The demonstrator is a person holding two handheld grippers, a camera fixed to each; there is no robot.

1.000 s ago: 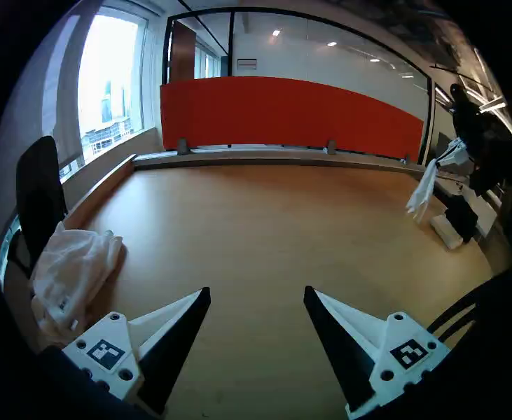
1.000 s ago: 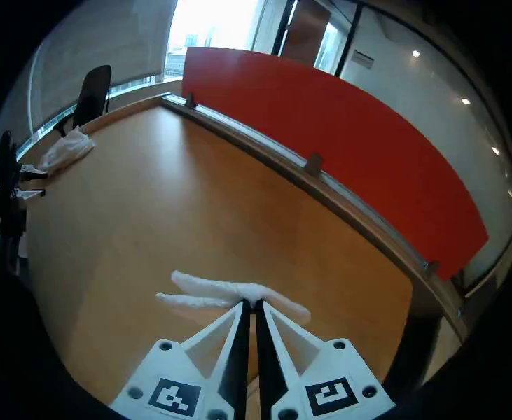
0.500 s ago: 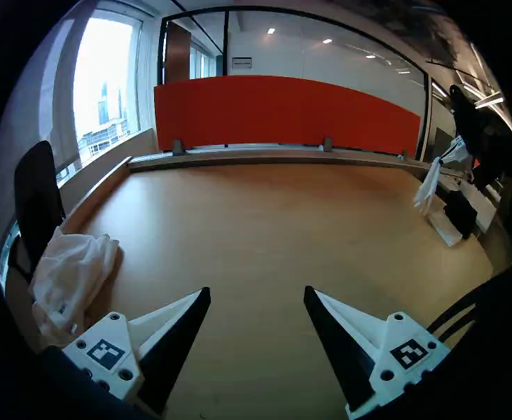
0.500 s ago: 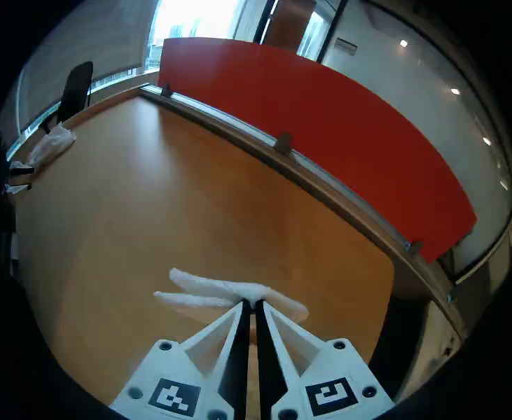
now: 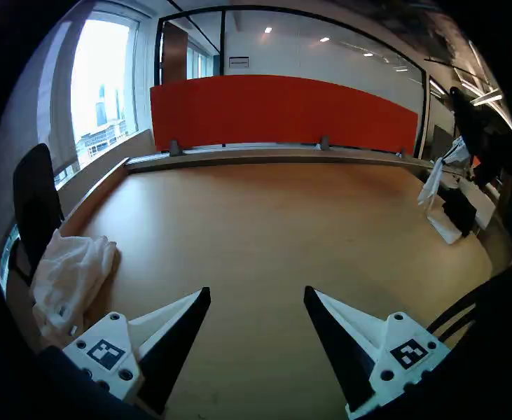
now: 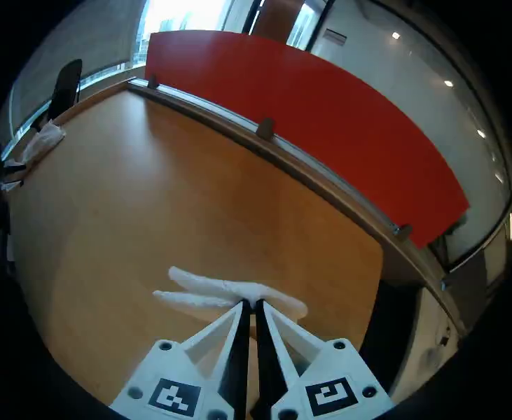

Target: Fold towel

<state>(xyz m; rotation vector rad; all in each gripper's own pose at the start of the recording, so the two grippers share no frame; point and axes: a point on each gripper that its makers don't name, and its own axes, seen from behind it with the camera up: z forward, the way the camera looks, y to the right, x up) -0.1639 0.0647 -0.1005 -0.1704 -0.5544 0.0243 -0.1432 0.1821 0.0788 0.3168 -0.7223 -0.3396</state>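
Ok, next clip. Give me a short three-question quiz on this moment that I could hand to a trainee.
1. True or false: the fingers of the left gripper are closed together.
2. What grips the white towel? A the left gripper; B the right gripper; C neither.
3. Fill in: the crumpled white pile lies on the table beside a black ____.

Key: 1 false, the fingers stand apart with nothing between them. 2 B, both fingers press on the towel. 3 chair.
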